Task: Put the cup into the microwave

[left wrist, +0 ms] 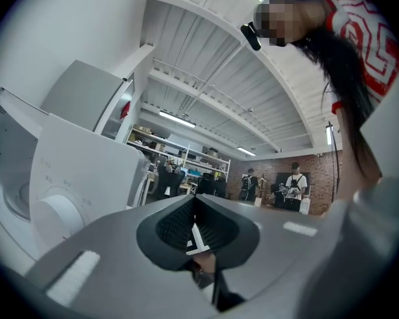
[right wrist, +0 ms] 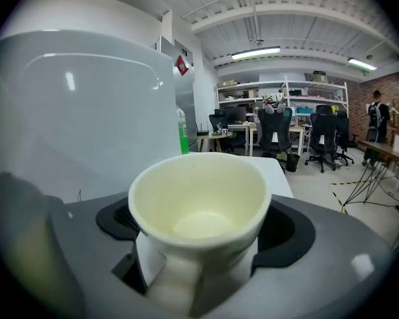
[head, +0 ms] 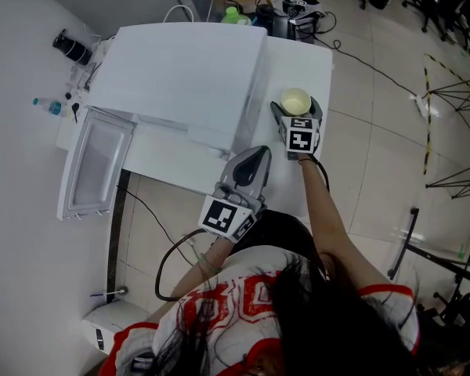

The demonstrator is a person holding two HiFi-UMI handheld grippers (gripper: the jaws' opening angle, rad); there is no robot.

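A pale yellow paper cup (head: 294, 100) stands upright and empty on the white table (head: 309, 57), just right of the white microwave (head: 180, 77). My right gripper (head: 296, 110) reaches round it from the near side. In the right gripper view the cup (right wrist: 199, 198) sits between the wide-spread jaws with dark gaps beside its wall; the right gripper (right wrist: 201, 226) is open. The microwave door (head: 94, 163) hangs open at the left. My left gripper (head: 257, 155) is shut and empty by the microwave's near right corner; in its own view the left gripper (left wrist: 194, 201) points level past the microwave (left wrist: 80, 171).
A green bottle (head: 232, 14) stands behind the microwave, also showing as a green bottle (right wrist: 183, 135) past the microwave's side wall (right wrist: 73, 105). A black cable (head: 168, 257) loops over the floor below the table. A small white box (head: 113, 323) sits low at the left. People stand far back (left wrist: 294, 185).
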